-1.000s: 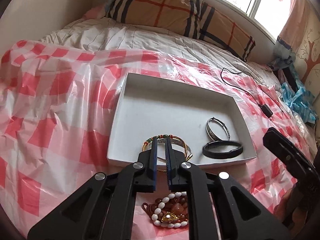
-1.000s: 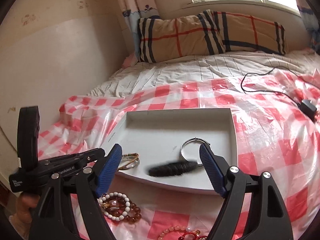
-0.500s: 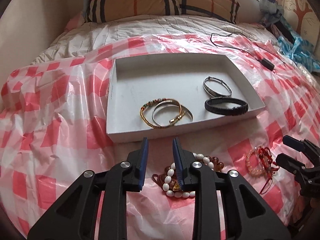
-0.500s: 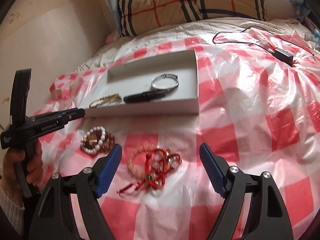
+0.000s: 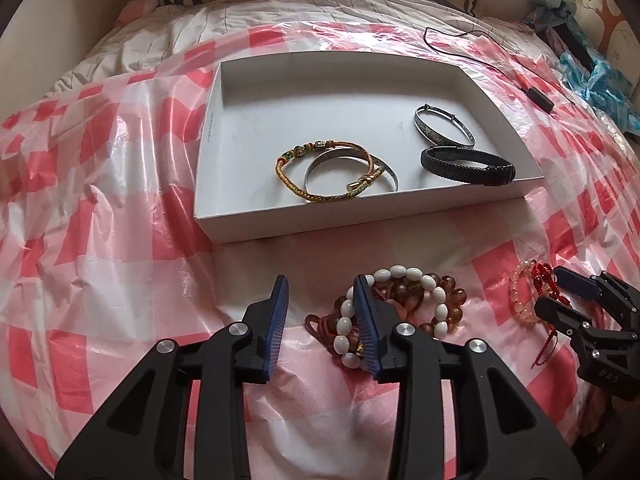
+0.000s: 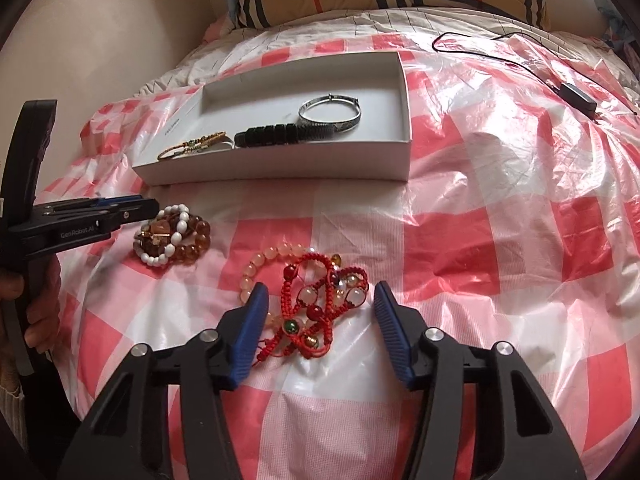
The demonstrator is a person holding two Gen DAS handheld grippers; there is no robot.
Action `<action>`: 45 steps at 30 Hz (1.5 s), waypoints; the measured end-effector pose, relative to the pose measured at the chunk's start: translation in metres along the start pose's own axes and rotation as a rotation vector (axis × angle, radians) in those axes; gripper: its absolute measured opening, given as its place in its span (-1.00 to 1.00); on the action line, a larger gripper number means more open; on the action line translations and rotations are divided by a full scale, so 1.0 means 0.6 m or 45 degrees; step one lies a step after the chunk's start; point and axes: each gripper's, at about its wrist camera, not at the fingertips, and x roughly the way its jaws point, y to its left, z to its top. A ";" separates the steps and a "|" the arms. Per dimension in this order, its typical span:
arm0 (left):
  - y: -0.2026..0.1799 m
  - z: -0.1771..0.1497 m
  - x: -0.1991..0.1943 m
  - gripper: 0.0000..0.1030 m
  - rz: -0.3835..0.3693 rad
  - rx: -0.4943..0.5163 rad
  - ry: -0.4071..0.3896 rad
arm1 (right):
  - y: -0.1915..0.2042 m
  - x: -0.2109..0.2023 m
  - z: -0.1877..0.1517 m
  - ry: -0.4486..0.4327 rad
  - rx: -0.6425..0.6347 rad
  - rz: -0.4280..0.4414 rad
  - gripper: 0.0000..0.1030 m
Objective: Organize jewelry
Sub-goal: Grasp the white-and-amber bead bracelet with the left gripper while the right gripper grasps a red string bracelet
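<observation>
Left wrist view: white shallow box [image 5: 208, 152] on pink-checked plastic sheet [image 5: 100, 220], containing gold braided cord bracelet [image 5: 288, 176], plain silver bangle [image 5: 390, 172], engraved silver bangle [image 5: 444, 136], black woven bracelet [image 5: 468, 166]. Left gripper [image 5: 322, 312] jaws parted, just been opening, nothing between; white and amber bead bracelets [image 5: 412, 296] beside right finger. Right wrist view: right gripper [image 6: 320, 308] jaws apart, just been closing, straddling red cord and pale bead bracelets [image 6: 316, 300], not pressing them.
</observation>
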 end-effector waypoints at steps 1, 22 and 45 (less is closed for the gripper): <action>-0.004 0.001 0.004 -0.35 -0.001 0.012 0.009 | 0.000 -0.002 -0.002 0.003 -0.002 -0.004 -0.11; -0.027 -0.025 -0.021 -0.85 0.050 0.226 0.035 | -0.024 -0.052 -0.021 0.001 0.083 0.045 0.00; -0.011 -0.021 -0.118 -0.87 -0.132 0.132 -0.209 | 0.005 -0.113 -0.012 -0.164 0.105 0.194 -0.82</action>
